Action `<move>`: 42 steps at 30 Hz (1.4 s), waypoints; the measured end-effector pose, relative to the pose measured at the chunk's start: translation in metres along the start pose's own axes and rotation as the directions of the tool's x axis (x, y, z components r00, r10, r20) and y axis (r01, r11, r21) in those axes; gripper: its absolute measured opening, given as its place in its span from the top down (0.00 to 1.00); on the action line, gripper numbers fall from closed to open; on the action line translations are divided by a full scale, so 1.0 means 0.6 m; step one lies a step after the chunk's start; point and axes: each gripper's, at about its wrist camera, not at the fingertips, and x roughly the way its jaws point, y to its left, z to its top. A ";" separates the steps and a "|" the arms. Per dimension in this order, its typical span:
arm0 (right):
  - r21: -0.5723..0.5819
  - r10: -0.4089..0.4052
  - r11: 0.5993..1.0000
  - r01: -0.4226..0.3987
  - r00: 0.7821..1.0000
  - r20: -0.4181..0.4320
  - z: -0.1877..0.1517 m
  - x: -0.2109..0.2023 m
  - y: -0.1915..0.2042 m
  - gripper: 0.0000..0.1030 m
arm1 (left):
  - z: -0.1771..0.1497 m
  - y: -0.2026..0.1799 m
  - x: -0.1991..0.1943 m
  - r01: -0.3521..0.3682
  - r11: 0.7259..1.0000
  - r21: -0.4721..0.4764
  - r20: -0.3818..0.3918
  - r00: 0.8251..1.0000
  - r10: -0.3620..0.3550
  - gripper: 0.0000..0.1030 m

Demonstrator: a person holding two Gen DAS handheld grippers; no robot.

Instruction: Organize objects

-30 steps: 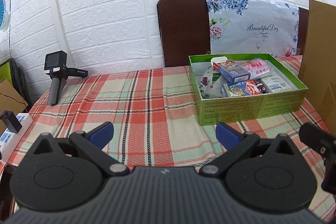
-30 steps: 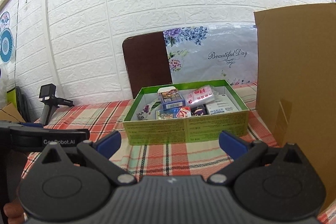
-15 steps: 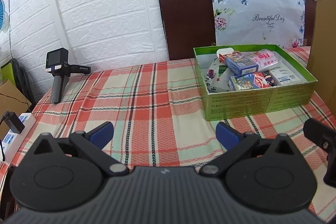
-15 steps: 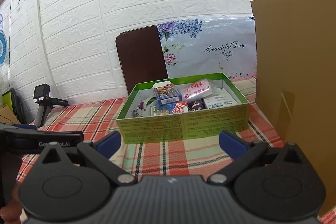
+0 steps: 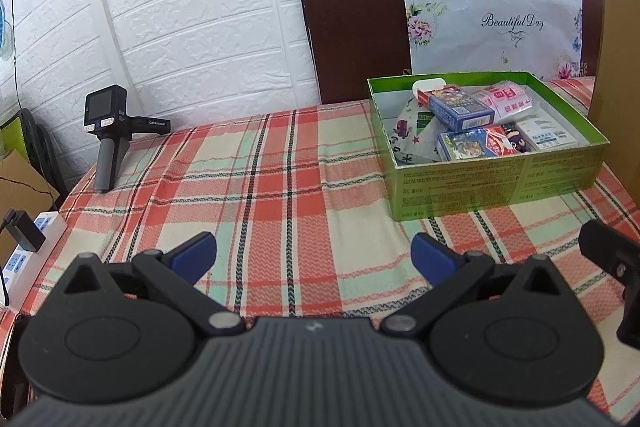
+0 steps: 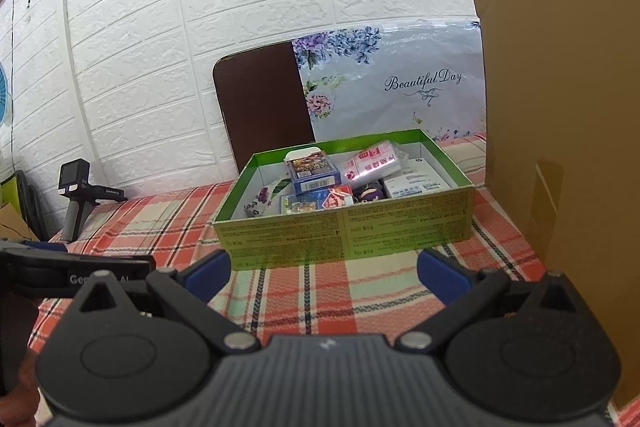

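Observation:
A green box (image 5: pixel 496 183) (image 6: pixel 344 233) stands on the plaid tablecloth (image 5: pixel 280 187) at the right. It holds several items: a blue card pack (image 5: pixel 460 107) (image 6: pixel 312 171), a pink packet (image 5: pixel 506 99) (image 6: pixel 374 161), a white box (image 5: pixel 550 135) (image 6: pixel 418 183) and a patterned cloth (image 5: pixel 412 135). My left gripper (image 5: pixel 314 257) is open and empty over the cloth, left of and in front of the box. My right gripper (image 6: pixel 324 273) is open and empty just in front of the box's near wall.
A black handheld device (image 5: pixel 108 131) (image 6: pixel 74 195) stands at the table's back left. A large cardboard box (image 6: pixel 568 147) stands at the right. A brown board with a floral sheet (image 5: pixel 440 27) leans on the brick wall. A power strip (image 5: pixel 28 243) lies at the left edge.
Both views have shifted slightly: the green box sits a little lower and further right in the left wrist view. Both grippers stay open and empty.

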 end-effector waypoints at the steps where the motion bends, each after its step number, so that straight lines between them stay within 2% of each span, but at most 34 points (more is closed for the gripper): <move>1: 0.002 -0.001 1.000 0.001 1.000 -0.001 0.000 0.000 0.000 0.00 | 0.000 -0.001 0.001 -0.001 1.000 0.002 -0.002 1.000 0.001 0.00; 28: 0.004 -0.010 1.000 0.010 1.000 -0.009 -0.010 0.004 0.006 0.00 | -0.002 0.000 -0.002 0.008 1.000 -0.004 0.000 1.000 -0.008 0.00; 42: 0.006 -0.009 1.000 0.009 1.000 -0.012 -0.012 0.006 0.003 0.00 | -0.003 -0.009 0.001 0.004 1.000 0.004 -0.028 1.000 -0.003 0.00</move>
